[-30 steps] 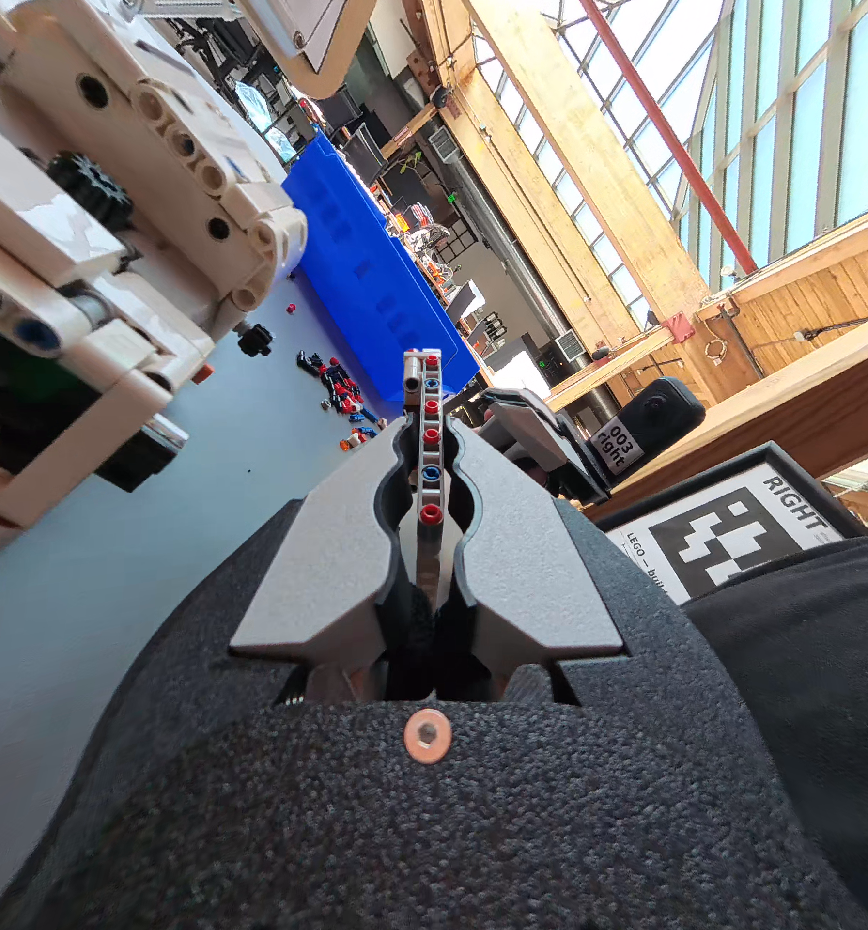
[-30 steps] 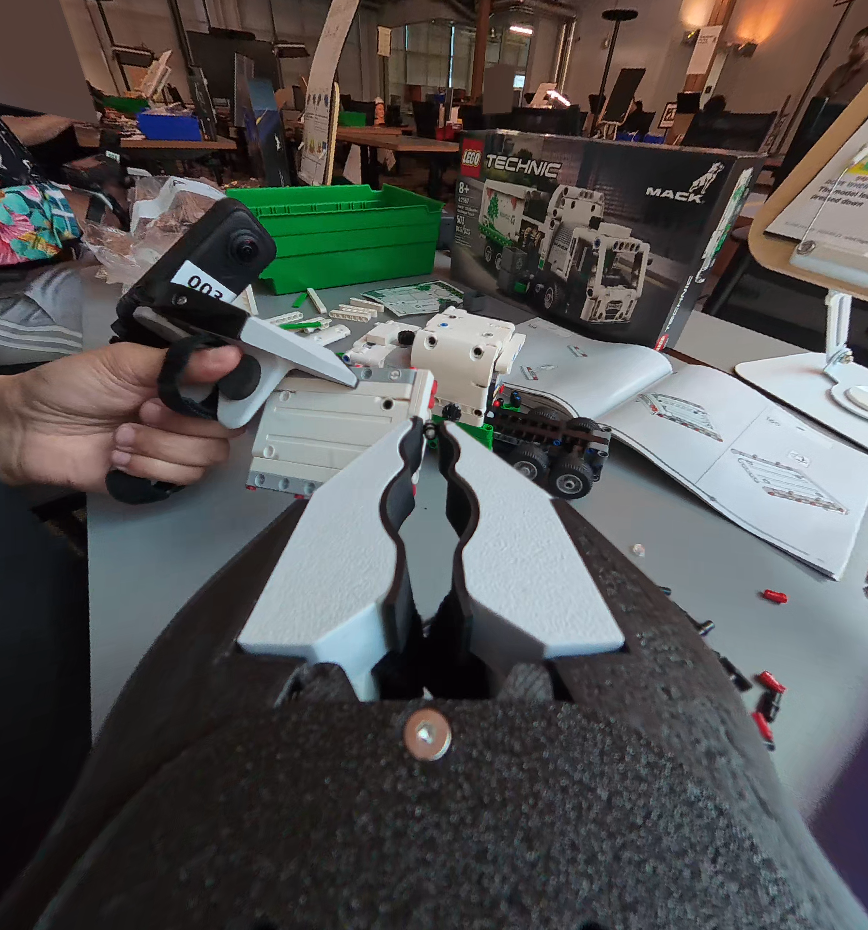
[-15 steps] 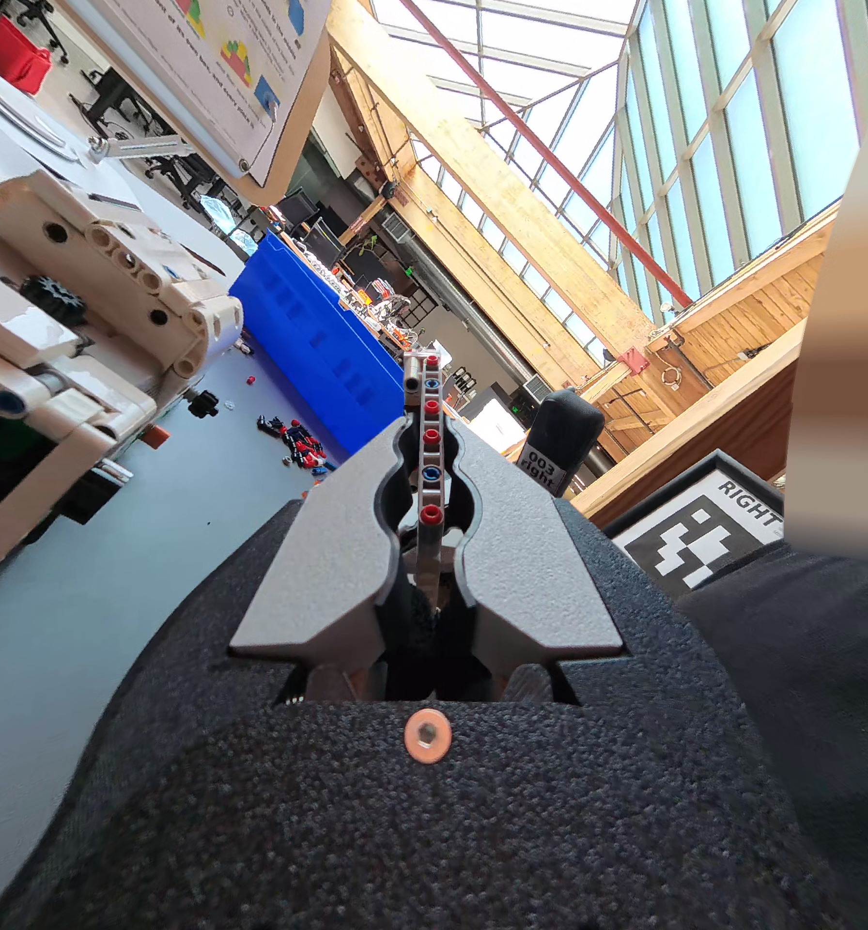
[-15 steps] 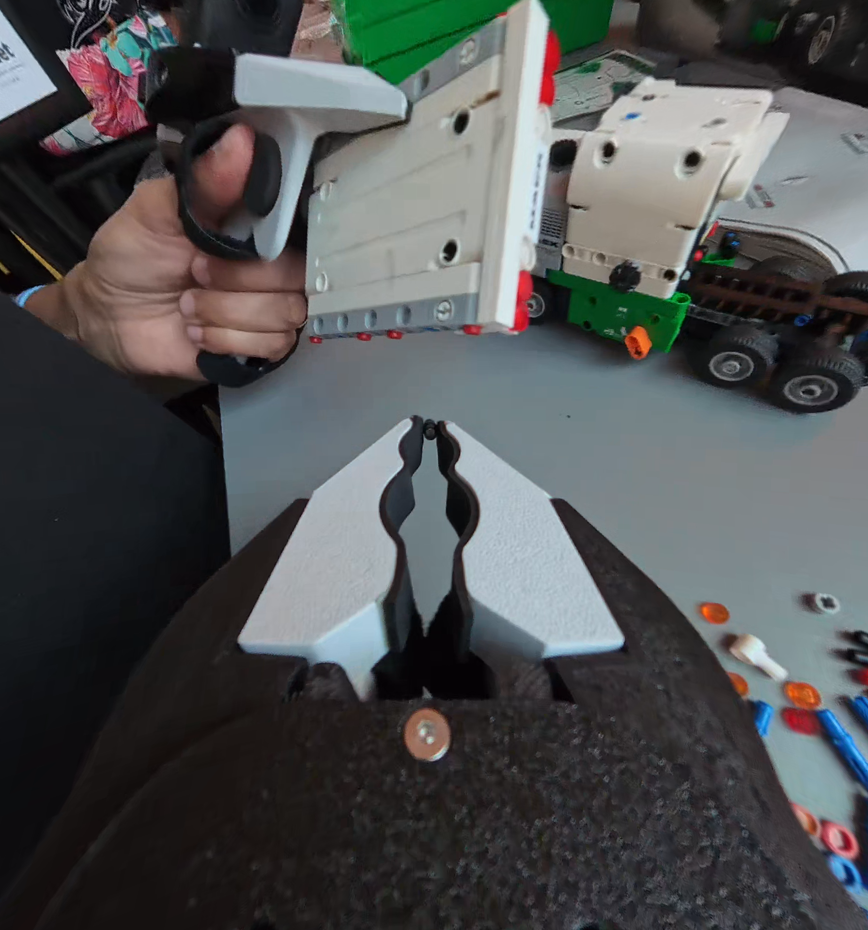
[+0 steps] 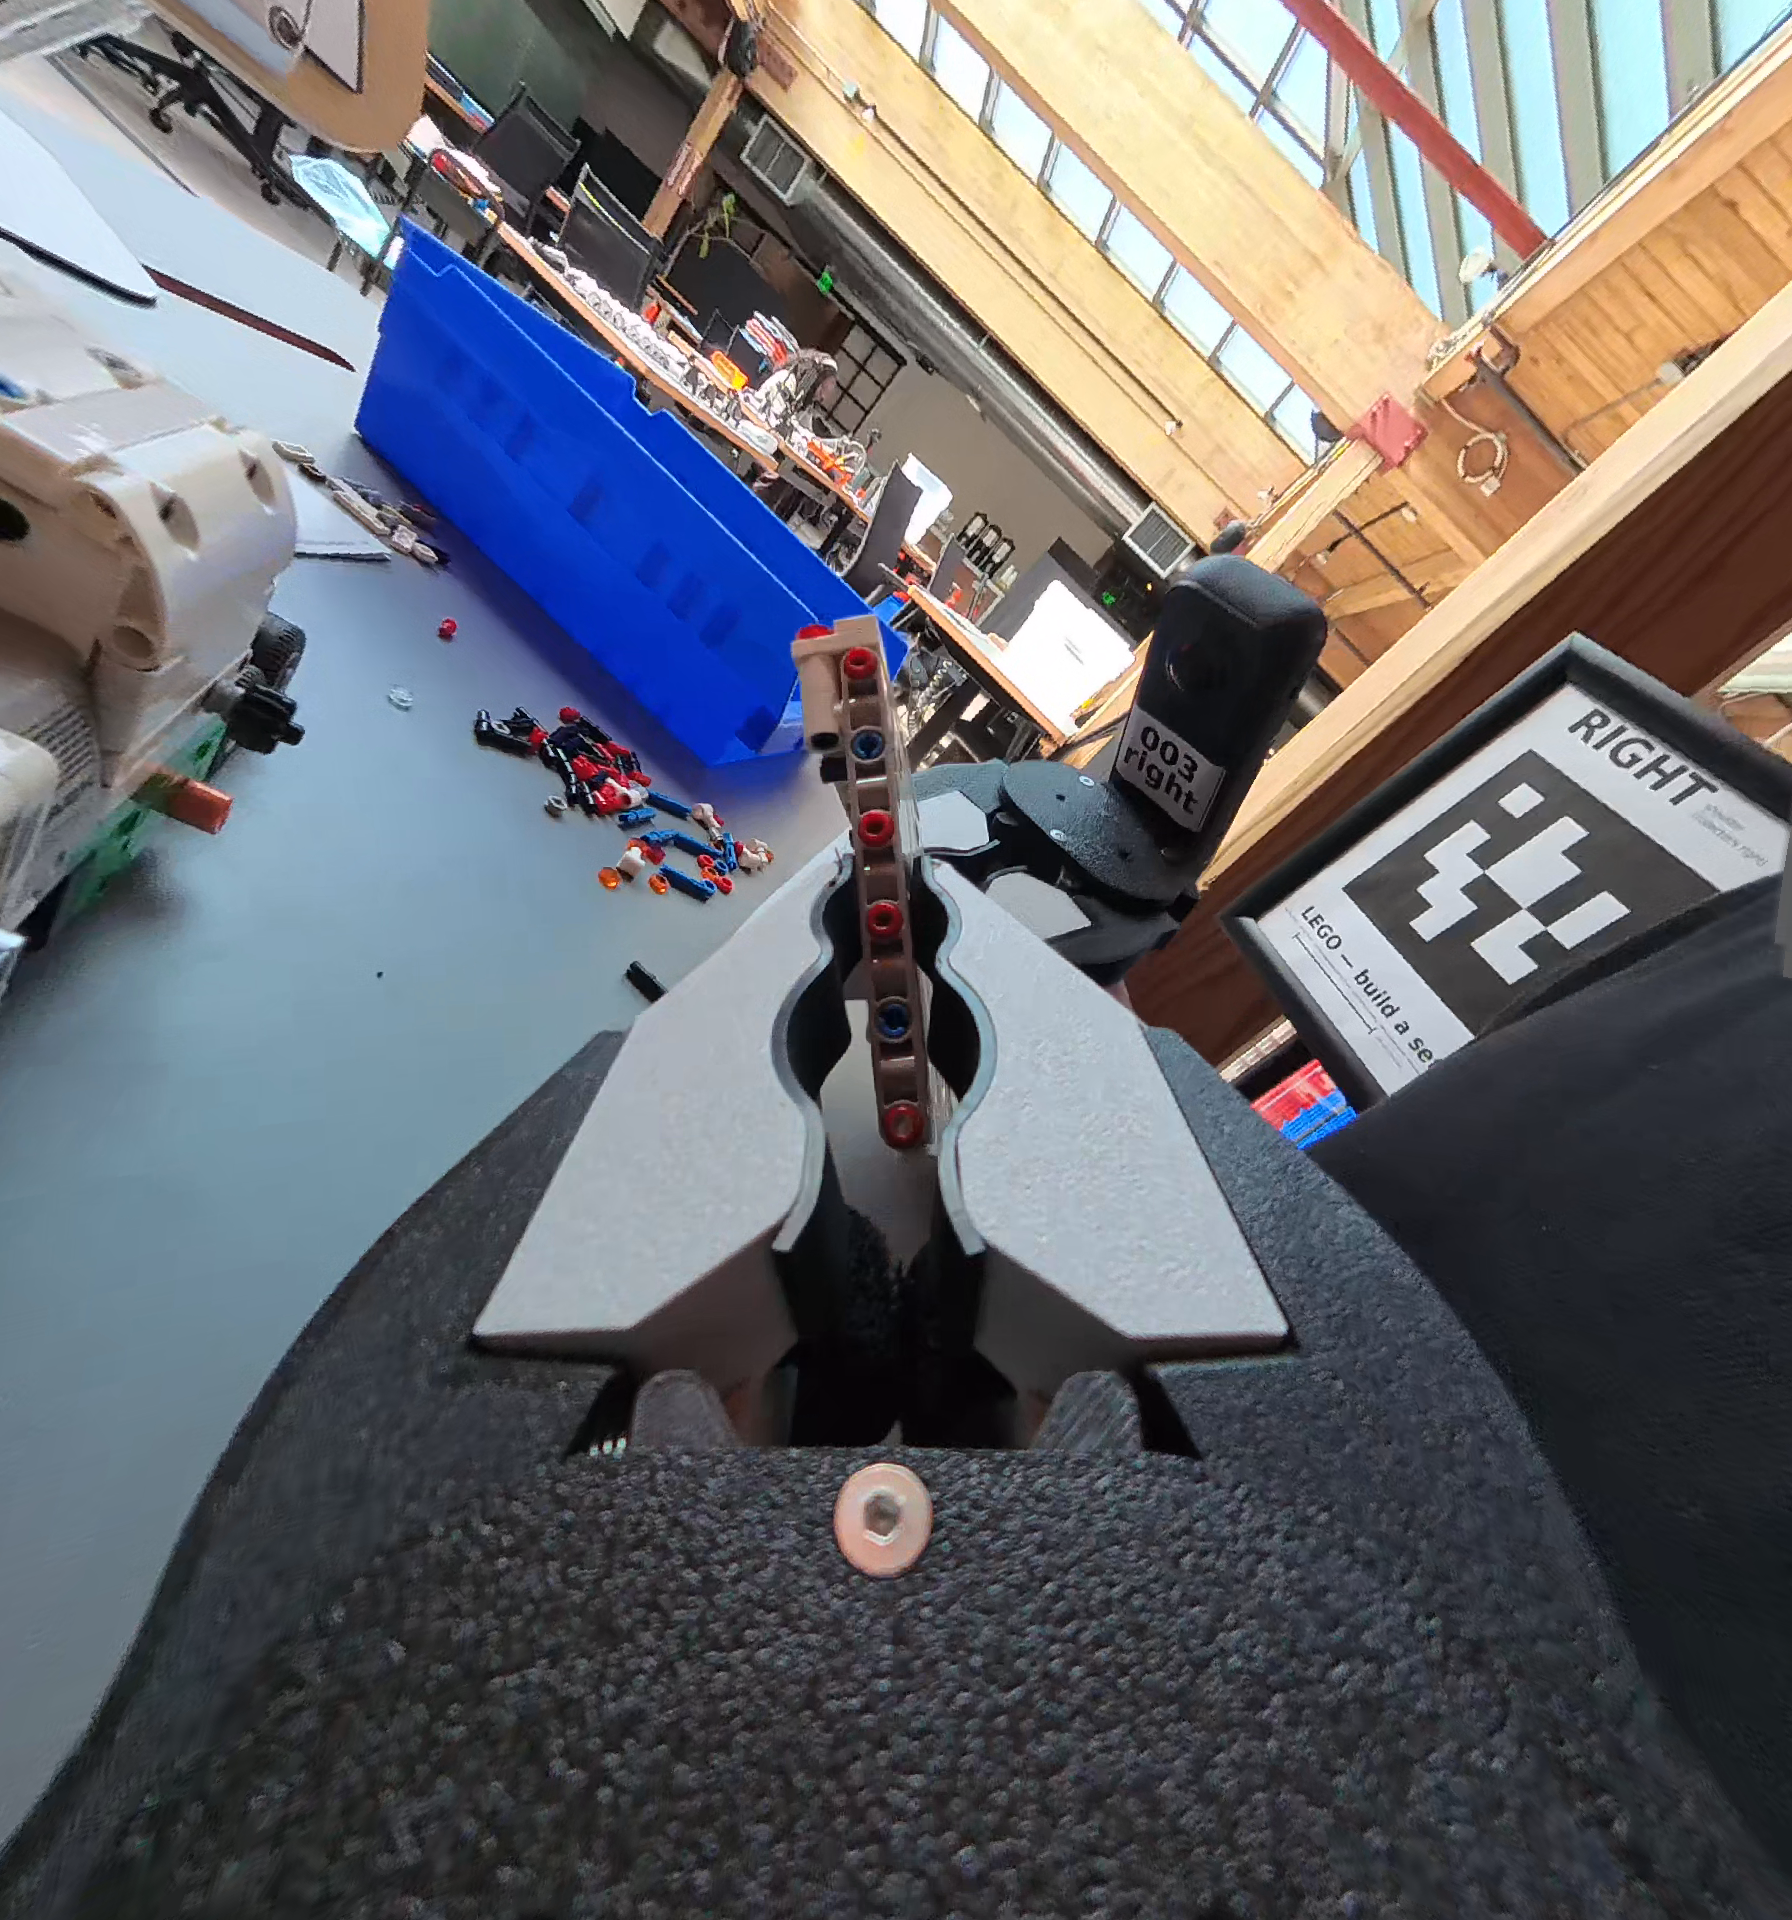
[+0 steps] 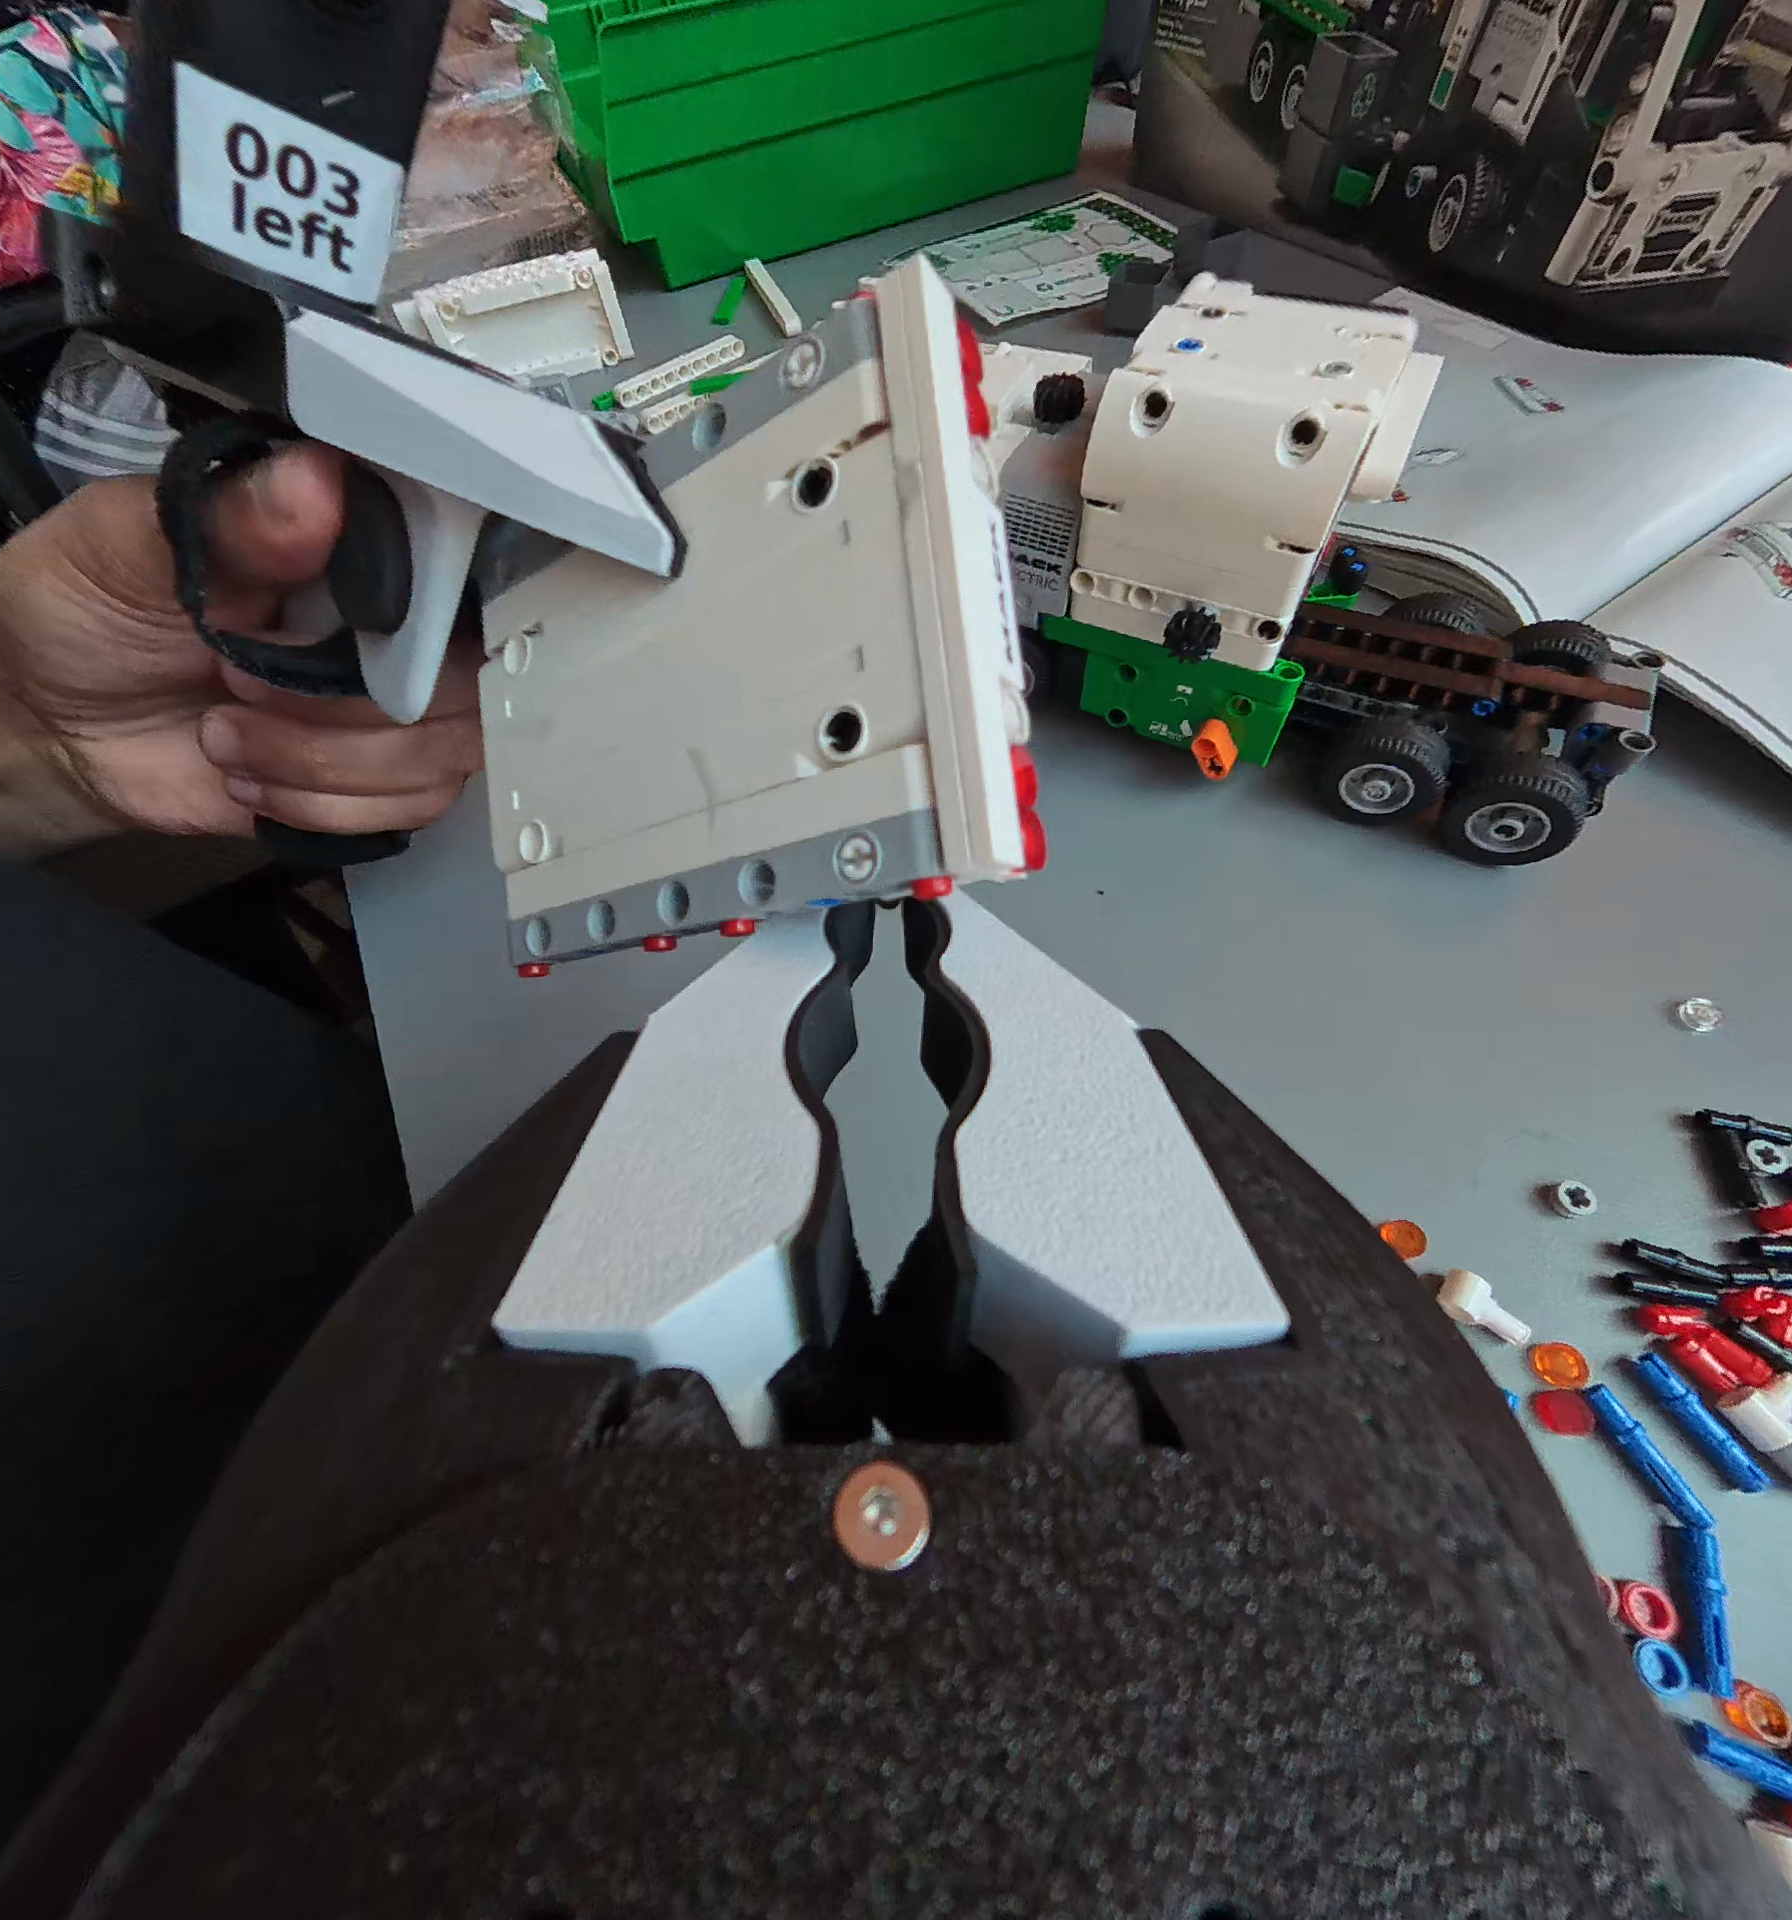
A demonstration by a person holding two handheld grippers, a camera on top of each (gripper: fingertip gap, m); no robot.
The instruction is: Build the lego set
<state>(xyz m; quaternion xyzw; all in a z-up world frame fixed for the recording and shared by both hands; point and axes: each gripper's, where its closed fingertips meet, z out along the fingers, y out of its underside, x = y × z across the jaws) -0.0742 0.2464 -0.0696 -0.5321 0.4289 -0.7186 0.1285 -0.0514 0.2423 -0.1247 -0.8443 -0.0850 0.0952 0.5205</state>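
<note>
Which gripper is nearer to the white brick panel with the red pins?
Left. The left gripper is clamped on the white brick panel; the right gripper sits just below its grey bottom edge, fingertips almost touching it.

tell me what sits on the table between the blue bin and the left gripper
In the left wrist view, a scatter of small red, blue and black pins lies between the blue bin and the left gripper.
</note>
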